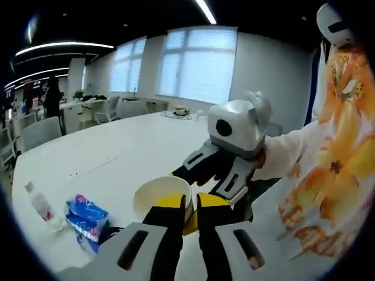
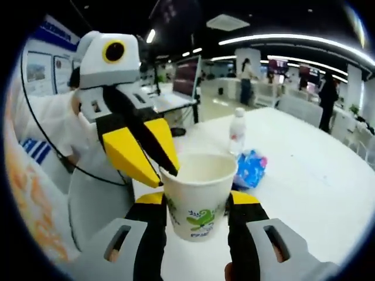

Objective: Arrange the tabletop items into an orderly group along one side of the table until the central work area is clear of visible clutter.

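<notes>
Our right gripper (image 2: 196,219) pinches the paper cup (image 2: 199,196) between its jaws above the white table (image 2: 304,170). Our left gripper (image 2: 149,158) pinches the cup's rim, one jaw inside. We judge two risks: pulling apart could crush or tear the thin rim, and a slip could drop the cup toward the water bottle (image 2: 237,132) and blue tissue pack (image 2: 251,168) beyond.

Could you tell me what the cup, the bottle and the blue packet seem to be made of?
Cup: likely paper, matte cream with a printed green leaf. Bottle: apparently clear plastic, see-through body, white cap. Blue packet: probably thin plastic film, glossy and crinkled.
</notes>
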`<act>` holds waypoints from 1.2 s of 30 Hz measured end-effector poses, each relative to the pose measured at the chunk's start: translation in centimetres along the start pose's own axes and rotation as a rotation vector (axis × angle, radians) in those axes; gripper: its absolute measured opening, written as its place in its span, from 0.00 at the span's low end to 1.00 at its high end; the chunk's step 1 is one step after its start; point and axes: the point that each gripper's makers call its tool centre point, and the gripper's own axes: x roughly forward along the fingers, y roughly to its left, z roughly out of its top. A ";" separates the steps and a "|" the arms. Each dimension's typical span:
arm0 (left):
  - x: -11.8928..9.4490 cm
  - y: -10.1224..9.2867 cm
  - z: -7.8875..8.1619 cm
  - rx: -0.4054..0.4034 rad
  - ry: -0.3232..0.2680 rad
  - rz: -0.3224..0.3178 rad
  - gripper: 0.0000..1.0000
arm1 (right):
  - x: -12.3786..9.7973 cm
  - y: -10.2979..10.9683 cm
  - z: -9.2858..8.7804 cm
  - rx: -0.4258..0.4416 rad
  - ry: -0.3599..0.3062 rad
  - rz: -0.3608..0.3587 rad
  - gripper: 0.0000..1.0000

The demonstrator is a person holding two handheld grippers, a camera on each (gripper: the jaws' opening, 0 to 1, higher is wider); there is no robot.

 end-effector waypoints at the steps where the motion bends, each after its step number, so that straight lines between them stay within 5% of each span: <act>1: 0.0 -0.1 -0.2 0.012 0.010 -0.005 0.06 | 0.0 0.0 0.0 -0.006 0.003 0.002 0.39; 9: 0.2 -0.4 -1.0 0.079 0.068 -0.009 0.00 | 0.4 0.3 -0.4 -0.099 0.044 0.003 0.40; 18: -0.9 1.6 -0.4 0.124 0.039 0.100 0.00 | 0.2 -0.4 -1.3 -0.044 0.047 -0.003 0.45; 22: -2.2 3.8 -0.9 0.139 0.057 0.171 0.00 | -0.7 -1.2 -2.6 0.019 0.044 -0.027 0.47; 27: -4.5 8.0 -4.0 0.139 0.210 0.284 0.00 | -2.4 -2.0 -4.4 0.081 0.046 -0.055 0.46; 31: -6.1 11.1 -4.2 0.091 0.223 0.351 0.00 | -3.6 -2.3 -6.2 0.086 0.077 -0.079 0.43; 33: -7.0 13.2 -4.5 0.142 0.270 0.399 0.00 | -4.3 -2.4 -7.0 0.138 0.073 -0.086 0.43; 36: -7.2 14.8 -4.8 0.143 0.285 0.395 0.00 | -4.9 -2.4 -7.9 0.163 0.085 -0.098 0.42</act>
